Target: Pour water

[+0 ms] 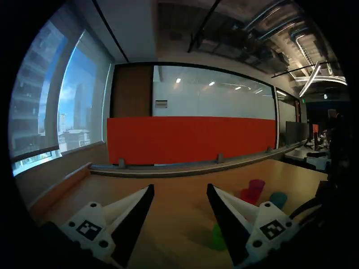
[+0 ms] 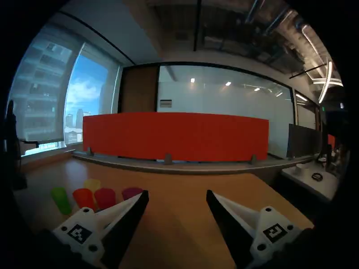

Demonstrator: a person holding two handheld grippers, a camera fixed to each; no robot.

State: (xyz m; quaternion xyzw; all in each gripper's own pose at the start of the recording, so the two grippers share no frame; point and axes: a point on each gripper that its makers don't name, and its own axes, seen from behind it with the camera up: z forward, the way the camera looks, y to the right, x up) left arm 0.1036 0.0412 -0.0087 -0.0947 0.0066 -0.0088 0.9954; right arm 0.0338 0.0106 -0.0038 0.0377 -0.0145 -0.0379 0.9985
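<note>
My left gripper (image 1: 179, 192) stands open above the wooden desk (image 1: 179, 179), nothing between its fingers. Past its right finger are a magenta cup (image 1: 256, 189), a red cup (image 1: 244, 195), a teal cup (image 1: 278, 199) and a green cup (image 1: 217, 237). My right gripper (image 2: 177, 197) is open too, empty, over the same desk (image 2: 188, 188). To its left stands a row of cups: green (image 2: 60, 199), orange-red (image 2: 83, 198), red (image 2: 104, 197), purple (image 2: 131, 193), with a yellow cup (image 2: 92, 184) behind.
An orange divider panel (image 1: 190, 139) (image 2: 175, 136) runs along the desk's far edge. Large windows (image 1: 67, 107) lie to the left. A neighbouring desk (image 2: 314, 177) with small items is at the right.
</note>
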